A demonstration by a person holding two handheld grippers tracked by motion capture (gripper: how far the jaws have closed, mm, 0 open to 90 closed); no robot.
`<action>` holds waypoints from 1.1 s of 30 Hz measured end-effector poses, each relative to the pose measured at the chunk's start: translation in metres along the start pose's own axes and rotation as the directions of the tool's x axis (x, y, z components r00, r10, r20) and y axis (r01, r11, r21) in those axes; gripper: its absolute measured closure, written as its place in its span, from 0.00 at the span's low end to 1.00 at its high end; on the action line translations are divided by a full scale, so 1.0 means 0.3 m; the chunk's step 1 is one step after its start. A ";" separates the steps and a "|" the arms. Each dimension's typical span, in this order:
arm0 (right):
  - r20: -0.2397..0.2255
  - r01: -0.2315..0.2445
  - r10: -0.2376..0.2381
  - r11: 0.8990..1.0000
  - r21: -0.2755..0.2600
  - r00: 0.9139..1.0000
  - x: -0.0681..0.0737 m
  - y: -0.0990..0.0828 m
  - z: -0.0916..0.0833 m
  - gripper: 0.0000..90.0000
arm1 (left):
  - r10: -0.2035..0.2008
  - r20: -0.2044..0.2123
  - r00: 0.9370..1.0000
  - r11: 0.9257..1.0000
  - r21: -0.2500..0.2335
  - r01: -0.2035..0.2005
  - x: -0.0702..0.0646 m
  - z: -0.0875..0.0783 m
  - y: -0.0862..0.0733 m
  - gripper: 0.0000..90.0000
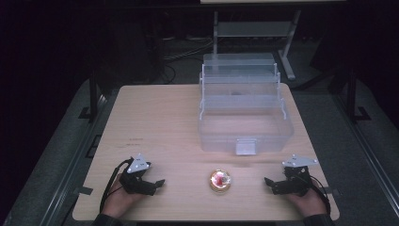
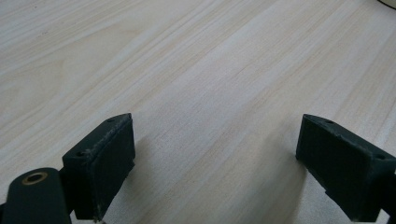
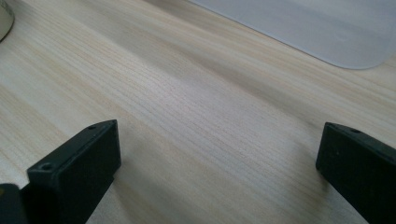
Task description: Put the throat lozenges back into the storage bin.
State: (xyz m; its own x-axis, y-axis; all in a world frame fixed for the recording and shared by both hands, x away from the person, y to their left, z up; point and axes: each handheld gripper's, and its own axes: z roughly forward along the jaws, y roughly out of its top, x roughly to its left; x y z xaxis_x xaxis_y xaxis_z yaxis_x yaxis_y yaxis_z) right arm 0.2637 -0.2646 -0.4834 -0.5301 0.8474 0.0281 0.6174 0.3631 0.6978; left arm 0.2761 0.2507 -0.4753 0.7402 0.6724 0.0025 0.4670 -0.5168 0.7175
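A small round gold-rimmed tin point(image 1: 220, 181) with a red spot on its lid sits near the table's front edge, midway between my two grippers. My left gripper point(image 1: 158, 184) rests on the wood at the front left, jaws wide apart with bare tabletop between them point(image 2: 215, 158). At the front right my right gripper point(image 1: 269, 183) lies on the table, also open and empty point(image 3: 217, 168). A clear plastic tiered box point(image 1: 244, 110) stands open behind the tin, its front corner point(image 3: 322, 28) showing in the right gripper view.
The light wooden table point(image 1: 155, 122) has free room on its left half. Beyond its far edge stand a metal frame point(image 1: 254, 33) and cables on a dark floor. A sliver of the tin point(image 3: 3, 21) shows at the top left of the right gripper view.
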 end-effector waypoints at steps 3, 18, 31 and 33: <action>0.000 0.000 0.000 1.000 0.000 1.000 0.000 0.000 0.000 0.00 | 0.000 0.000 1.000 1.000 0.000 0.000 0.000 0.000 0.000 0.12; -0.006 0.009 -0.009 1.000 0.029 1.000 0.002 0.016 0.004 0.00 | -0.002 -0.006 1.000 1.000 0.002 0.002 -0.002 -0.003 -0.002 0.12; -0.002 0.013 -0.013 0.998 0.068 1.000 0.011 0.029 0.000 0.00 | -0.002 -0.006 1.000 1.000 0.002 0.002 -0.002 -0.003 -0.002 0.12; 0.003 0.017 -0.018 0.997 0.075 1.000 0.012 0.032 -0.003 0.00 | -0.002 -0.006 1.000 1.000 0.002 0.002 -0.002 -0.003 -0.002 0.12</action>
State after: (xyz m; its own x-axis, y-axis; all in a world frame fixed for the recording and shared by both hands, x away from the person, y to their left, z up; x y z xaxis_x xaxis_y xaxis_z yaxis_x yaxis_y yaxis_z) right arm 0.2671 -0.2583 -0.4761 -0.5392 0.8420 0.0138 0.6499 0.4057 0.6427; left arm 0.2749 0.2511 -0.4750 0.7363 0.6767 0.0057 0.4694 -0.5168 0.7160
